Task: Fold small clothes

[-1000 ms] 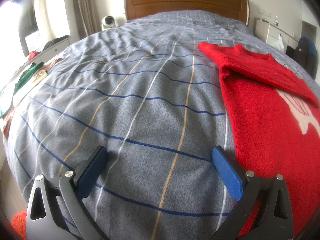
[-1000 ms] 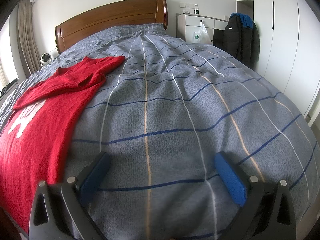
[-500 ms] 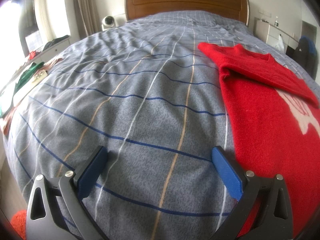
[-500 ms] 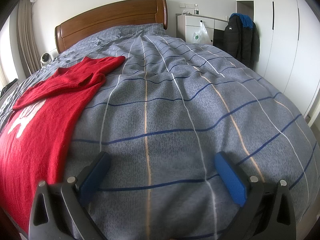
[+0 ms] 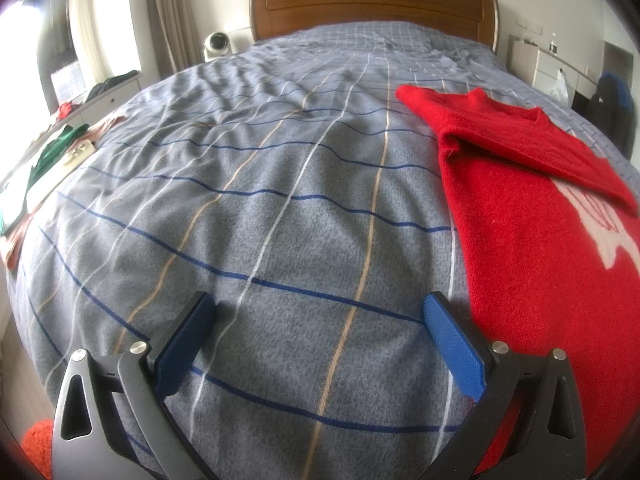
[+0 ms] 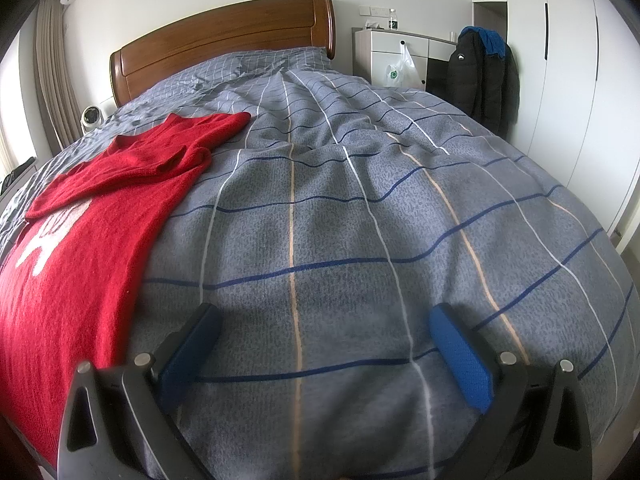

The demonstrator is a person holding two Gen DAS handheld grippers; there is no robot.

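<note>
A red knit sweater [image 5: 532, 232] with a white print lies flat on the bed, its sleeves folded across the chest. It fills the right of the left wrist view and the left of the right wrist view [image 6: 88, 240]. My left gripper [image 5: 320, 336] is open and empty, low over the bare cover just left of the sweater's edge. My right gripper [image 6: 324, 340] is open and empty, low over the bare cover just right of the sweater's other edge.
The bed has a grey cover with blue, white and tan lines [image 5: 260, 200] and a wooden headboard [image 5: 372, 4]. Clothes lie on a low unit at the left [image 5: 52, 152]. A white cabinet [image 6: 400, 56] and a dark jacket [image 6: 484, 76] stand right of the bed.
</note>
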